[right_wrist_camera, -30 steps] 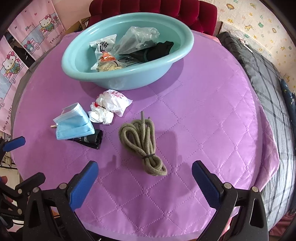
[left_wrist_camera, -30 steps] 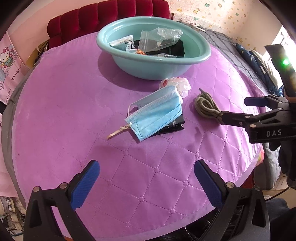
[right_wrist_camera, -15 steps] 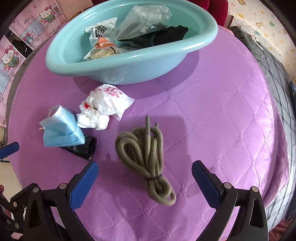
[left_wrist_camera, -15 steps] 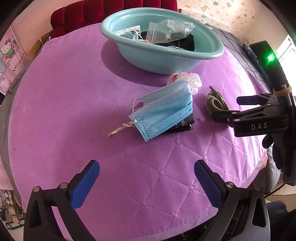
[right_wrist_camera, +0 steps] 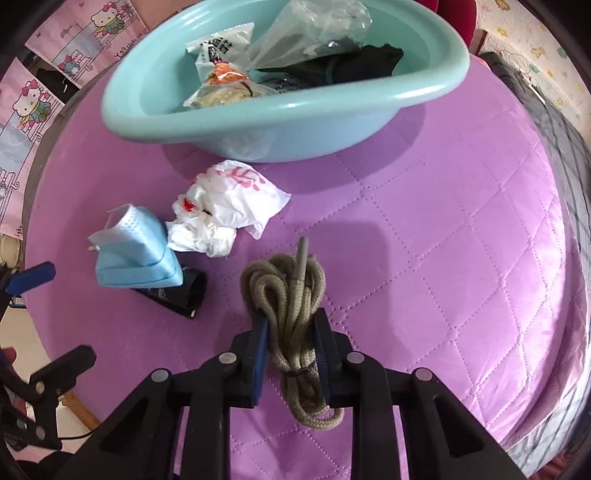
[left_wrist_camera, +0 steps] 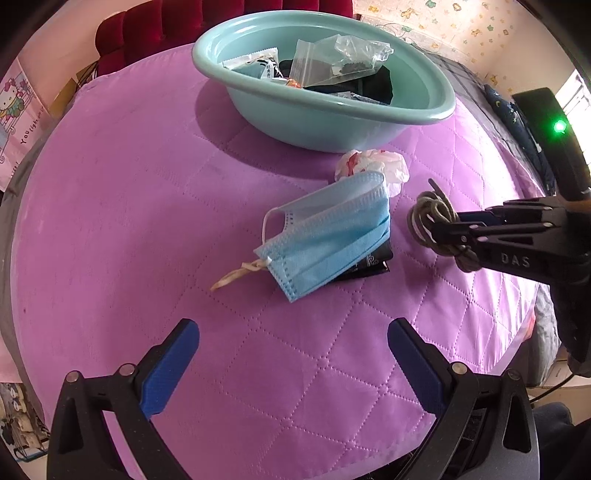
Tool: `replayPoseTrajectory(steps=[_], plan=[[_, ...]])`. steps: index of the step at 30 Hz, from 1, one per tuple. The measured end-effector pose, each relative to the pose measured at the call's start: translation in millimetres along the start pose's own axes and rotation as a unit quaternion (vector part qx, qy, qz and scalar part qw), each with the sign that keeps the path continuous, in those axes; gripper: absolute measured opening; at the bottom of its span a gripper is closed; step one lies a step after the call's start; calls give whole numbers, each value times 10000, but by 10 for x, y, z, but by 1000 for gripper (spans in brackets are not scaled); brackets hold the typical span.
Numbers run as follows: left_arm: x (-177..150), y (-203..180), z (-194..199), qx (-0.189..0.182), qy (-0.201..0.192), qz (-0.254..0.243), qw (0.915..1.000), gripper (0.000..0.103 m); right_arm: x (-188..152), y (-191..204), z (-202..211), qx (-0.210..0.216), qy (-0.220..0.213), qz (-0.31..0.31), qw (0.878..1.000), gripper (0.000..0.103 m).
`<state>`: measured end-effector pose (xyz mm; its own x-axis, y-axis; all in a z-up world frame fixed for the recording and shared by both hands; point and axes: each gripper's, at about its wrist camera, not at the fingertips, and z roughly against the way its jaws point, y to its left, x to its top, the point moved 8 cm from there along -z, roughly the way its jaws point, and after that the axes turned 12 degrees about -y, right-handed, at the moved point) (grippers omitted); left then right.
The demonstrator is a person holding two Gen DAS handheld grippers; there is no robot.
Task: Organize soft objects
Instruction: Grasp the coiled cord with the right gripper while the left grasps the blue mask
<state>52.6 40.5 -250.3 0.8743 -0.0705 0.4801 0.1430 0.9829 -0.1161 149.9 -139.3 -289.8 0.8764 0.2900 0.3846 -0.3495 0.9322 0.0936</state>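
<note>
Pinching the coiled olive cord (right_wrist_camera: pixel 291 314) at mid-bundle on the purple quilted mat (right_wrist_camera: pixel 443 258), the right gripper (right_wrist_camera: pixel 291 354) should lift straight so no loop slips before reaching the teal basin (right_wrist_camera: pixel 258 122), while the left gripper (left_wrist_camera: pixel 291 354) hovers agape near the blue face mask (left_wrist_camera: pixel 332 240).

Quilted purple satin table cover (left_wrist_camera: pixel 147 206), round. Red tufted velvet headboard (left_wrist_camera: pixel 155 33) behind. Pink cartoon-cat posters (right_wrist_camera: pixel 33 99) at left. Grey checked bedding (right_wrist_camera: pixel 565 155) at right.
</note>
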Motion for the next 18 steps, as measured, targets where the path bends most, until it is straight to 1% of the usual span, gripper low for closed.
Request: replayPoseTrajectory(steps=[8,12,18], plan=[[190,-32,-108,-93,-62,-160,9998,103,33,-10,15,16,-114,-199,9997,23],[340,-119,-187,-157,-149,-273,9994,103,41,1,10,-4,-188,-265,9995,23],[530,-157,-355,-197,-182,-388,9989,103,31,21,14,-26,-151,-344,9993,24]])
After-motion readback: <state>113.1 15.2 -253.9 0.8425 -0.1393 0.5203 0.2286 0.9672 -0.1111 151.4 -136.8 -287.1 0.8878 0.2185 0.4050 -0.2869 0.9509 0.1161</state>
